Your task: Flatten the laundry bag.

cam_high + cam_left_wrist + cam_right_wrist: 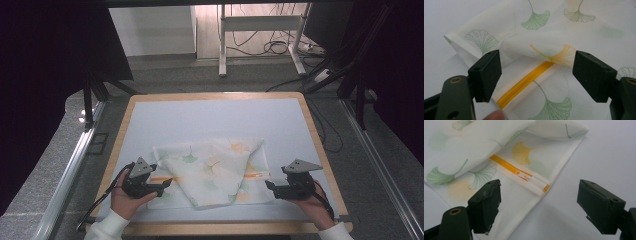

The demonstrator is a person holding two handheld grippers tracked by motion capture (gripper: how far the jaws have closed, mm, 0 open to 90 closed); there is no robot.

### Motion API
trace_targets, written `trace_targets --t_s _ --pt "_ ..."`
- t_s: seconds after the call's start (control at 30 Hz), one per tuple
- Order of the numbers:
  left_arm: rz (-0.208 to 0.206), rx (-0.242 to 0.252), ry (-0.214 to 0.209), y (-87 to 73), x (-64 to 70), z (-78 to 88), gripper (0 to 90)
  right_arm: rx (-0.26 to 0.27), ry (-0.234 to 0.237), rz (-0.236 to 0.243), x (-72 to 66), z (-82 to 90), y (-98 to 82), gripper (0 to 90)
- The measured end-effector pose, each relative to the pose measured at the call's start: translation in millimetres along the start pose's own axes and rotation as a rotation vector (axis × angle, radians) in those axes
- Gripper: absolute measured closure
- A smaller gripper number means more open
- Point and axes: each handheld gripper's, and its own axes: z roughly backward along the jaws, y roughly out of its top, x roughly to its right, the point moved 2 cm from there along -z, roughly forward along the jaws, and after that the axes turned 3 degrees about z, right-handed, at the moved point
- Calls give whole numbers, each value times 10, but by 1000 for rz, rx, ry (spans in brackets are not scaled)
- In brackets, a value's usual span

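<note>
Right now a white cloth bag [210, 170] with green and orange leaf prints lies flat on the pale table mat [210, 117], between the two tools. Part of the bag is folded over itself, so one flap lies slanted on top.

On the person's left, the left gripper [167, 184] sits at the bag's near left corner. Its jaws stand wide apart and nothing is pinched. In the left gripper view, the bag [554, 32] spreads out just ahead of the jaws, and its orange zipper [526, 83] runs up through the gap between them. The folded flap covers the far end of the zipper. A fingertip [495, 116] peeks in at the bottom.

Over on the other side, the right gripper [270, 186] waits just beside the bag's right edge. Its jaws are wide apart too, with nothing between the pads. In the right gripper view, the bag's corner [529, 195] lies just past the jaw on the picture's left, and the zipper's end [534, 182] with its small pull [520, 173] sits ahead, a bit toward that jaw. Whether that jaw touches the cloth is hard to tell. The other jaw is over bare mat [604, 155].
</note>
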Motion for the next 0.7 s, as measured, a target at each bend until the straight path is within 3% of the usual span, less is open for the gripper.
trace_targets --t_s 0.37,0.7 --pt "-11 15 -2 12 35 40 231 29 -8 13 -51 113 34 193" --pt "-12 2 3 -20 14 32 232 14 42 26 -93 71 72 213"
